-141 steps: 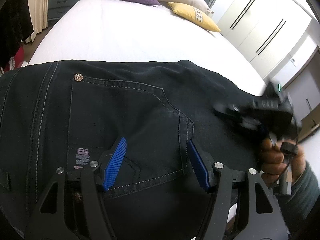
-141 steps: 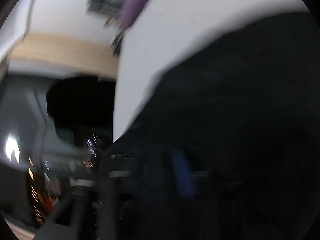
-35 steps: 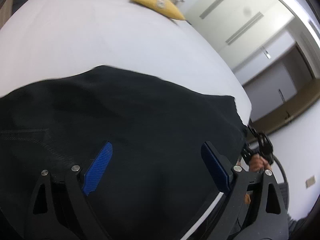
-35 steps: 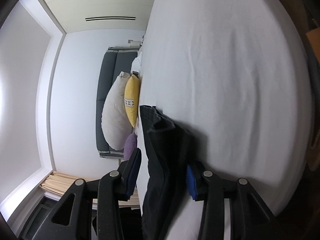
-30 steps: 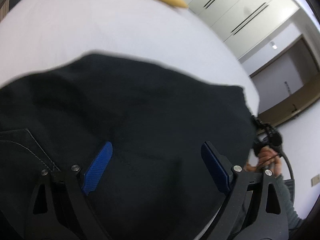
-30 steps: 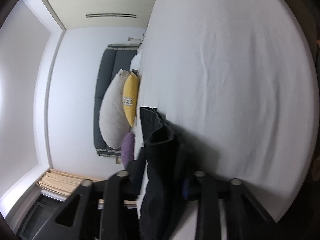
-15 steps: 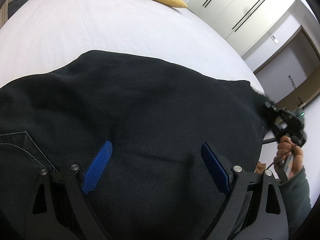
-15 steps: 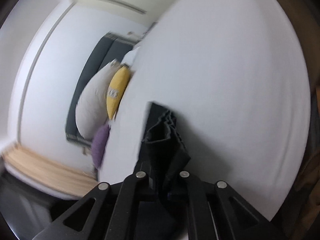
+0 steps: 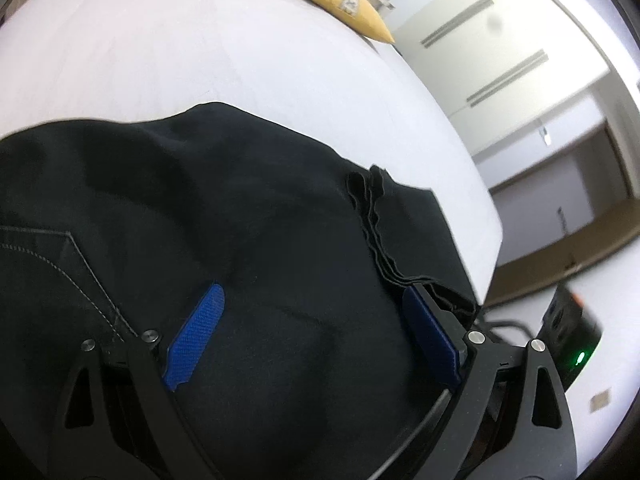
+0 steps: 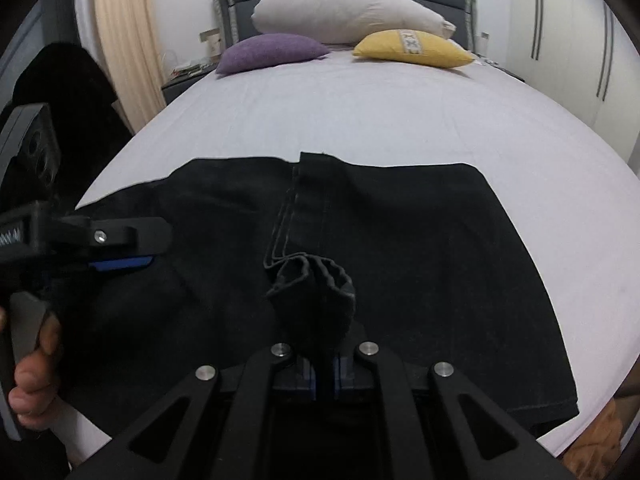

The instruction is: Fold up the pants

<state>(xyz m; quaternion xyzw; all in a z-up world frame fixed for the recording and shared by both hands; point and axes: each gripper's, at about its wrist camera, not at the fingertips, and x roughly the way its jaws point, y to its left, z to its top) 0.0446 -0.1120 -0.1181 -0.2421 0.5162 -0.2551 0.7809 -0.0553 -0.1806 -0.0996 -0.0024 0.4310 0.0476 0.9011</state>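
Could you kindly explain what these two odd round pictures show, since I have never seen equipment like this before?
No robot is involved: a person holds a handheld gripper in each hand, and each carries a wide-angle camera looking along its jaws. One picture is from the left gripper, the other from the right gripper. Black pants lie on a white bed, with a purple pillow, a yellow pillow and a large pale pillow at its head. The left gripper's jaws stand open over the cloth. The right gripper's jaws are shut on a bunched end of the pants, apparently carrying it over for a fold.

Black pants [image 10: 400, 240] on a white bed [image 10: 360, 120]; purple cushion [image 10: 272, 52], yellow cushion [image 10: 412, 50], blue-padded claws.
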